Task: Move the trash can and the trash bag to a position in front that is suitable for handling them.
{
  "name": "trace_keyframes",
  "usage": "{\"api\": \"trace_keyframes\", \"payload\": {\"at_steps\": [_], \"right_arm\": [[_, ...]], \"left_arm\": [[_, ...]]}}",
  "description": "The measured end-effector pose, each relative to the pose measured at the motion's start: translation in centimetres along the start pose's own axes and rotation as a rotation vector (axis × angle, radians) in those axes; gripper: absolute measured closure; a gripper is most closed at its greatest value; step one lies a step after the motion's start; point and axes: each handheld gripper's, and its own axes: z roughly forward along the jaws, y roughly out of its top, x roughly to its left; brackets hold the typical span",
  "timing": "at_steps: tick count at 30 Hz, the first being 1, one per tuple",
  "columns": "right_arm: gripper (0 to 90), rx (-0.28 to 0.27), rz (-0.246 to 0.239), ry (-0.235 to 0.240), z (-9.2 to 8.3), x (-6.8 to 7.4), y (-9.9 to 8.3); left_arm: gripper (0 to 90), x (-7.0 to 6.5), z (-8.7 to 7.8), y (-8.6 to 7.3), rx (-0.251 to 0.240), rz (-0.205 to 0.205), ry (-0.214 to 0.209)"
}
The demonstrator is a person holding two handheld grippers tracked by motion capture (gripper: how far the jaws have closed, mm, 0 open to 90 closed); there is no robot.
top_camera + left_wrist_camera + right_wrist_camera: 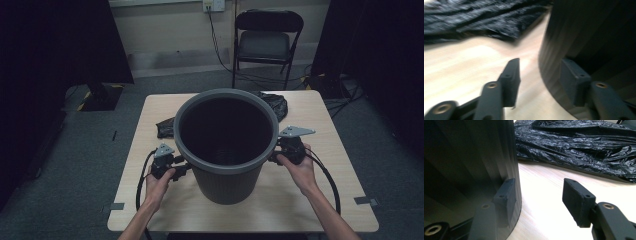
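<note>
— At mid-table: tall dark grey round plastic bin (226, 145), upright, long axis vertical, mouth pointing up, narrowing toward the base.

— Behind that bin?

— Crumpled black plastic bag (584, 147), lying flat on the pale wooden table (330, 200), touching or just beside the bin's far side.

— Left of the bin?

— Left gripper (181, 167), just under the rim; jaws apart, nothing clamped, one jaw against the bin wall in a blurred left gripper view.

— Right of the bin?

— Right gripper (274, 156), jaws apart too, one by the wall, the other over bare table.
</note>
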Motion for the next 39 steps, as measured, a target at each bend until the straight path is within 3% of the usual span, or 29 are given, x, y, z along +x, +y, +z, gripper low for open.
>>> {"api": "trace_keyframes", "payload": {"at_steps": [3,7,10,11,12,15,18,20,21,24,25,26,27,28,29,30,31,32,33,34,35,39], "right_arm": [[43.4,0.009,0.004,0.002,-0.3,0.0,-0.1],[45.3,0.009,-0.008,-0.007,-0.3,0.3,-0.1],[42.7,0.012,-0.005,-0.001,-0.4,0.1,-0.1],[43.2,0.015,-0.004,0.005,-0.4,0.0,-0.1],[43.2,0.015,-0.004,0.005,-0.4,0.0,-0.1],[43.7,0.022,-0.029,-0.009,-0.7,0.2,-0.1],[43.2,0.021,-0.022,-0.007,-0.7,0.1,-0.1],[40.8,0.013,-0.013,-0.01,-0.7,0.1,-0.2],[33.0,0.007,0.002,-0.02,-0.6,-0.1,-0.6],[31.0,0.025,0.016,-0.013,-0.5,-0.4,-1.3],[31.0,0.055,0.012,-0.029,-0.2,-0.6,-2.2],[31.0,0.055,0.012,-0.029,-0.2,-0.6,-2.2],[31.0,0.075,0.027,-0.036,-0.1,-0.8,-3.3],[31.0,0.075,0.027,-0.036,-0.1,-0.8,-3.3],[31.1,0.099,0.029,-0.045,0.0,-1.0,-4.4],[31.1,0.099,0.029,-0.045,0.0,-1.0,-4.4],[31.7,0.114,0.04,-0.05,-0.1,-1.3,-5.6],[31.9,0.121,0.046,-0.056,-0.1,-1.4,-6.2],[31.9,0.129,0.051,-0.06,-0.1,-1.5,-6.8],[31.9,0.129,0.051,-0.06,-0.1,-1.5,-6.8],[32.0,0.148,0.065,-0.071,-0.3,-1.8,-7.7],[31.1,0.165,0.063,-0.089,-0.6,-2.4,-8.4]], "left_arm": [[49.6,-0.2,-0.3,-0.2,0.012,0.008,-0.026],[49.6,-0.4,-0.6,-0.3,0.017,0.028,-0.014],[48.8,-0.7,-0.7,-0.5,0.006,0.009,-0.008],[50.6,-0.7,-0.7,-0.6,0.006,-0.006,-0.036],[53.7,-0.7,-0.7,-0.6,0.006,-0.006,-0.036],[50.7,-0.8,-0.7,-0.8,0.018,0.0,-0.052],[45.8,-0.7,-0.6,-0.8,0.014,-0.004,-0.037],[34.7,-0.3,-0.5,-0.6,0.014,-0.013,-0.037],[32.0,0.2,-0.5,-0.3,0.005,-0.019,-0.048],[28.4,0.7,-0.3,0.1,0.0,-0.018,-0.034],[24.5,1.4,0.1,0.5,0.032,0.018,-0.009],[23.1,1.4,0.1,0.5,0.032,0.018,-0.009],[23.1,2.3,0.7,1.0,0.018,0.018,0.02],[23.0,2.3,0.7,1.0,0.018,0.018,0.02],[22.9,3.6,1.5,1.8,0.031,0.028,0.034],[22.4,3.6,1.5,1.8,0.031,0.028,0.034],[22.4,4.6,2.5,2.8,0.032,0.035,0.07],[22.2,4.6,2.5,2.8,0.032,0.035,0.07],[22.2,5.6,3.5,4.0,0.005,-0.008,0.045],[22.4,5.6,3.5,4.0,0.005,-0.008,0.045],[23.1,6.0,4.8,5.2,0.031,0.059,0.094],[31.0,7.3,7.5,7.2,0.033,0.096,0.108]]}}
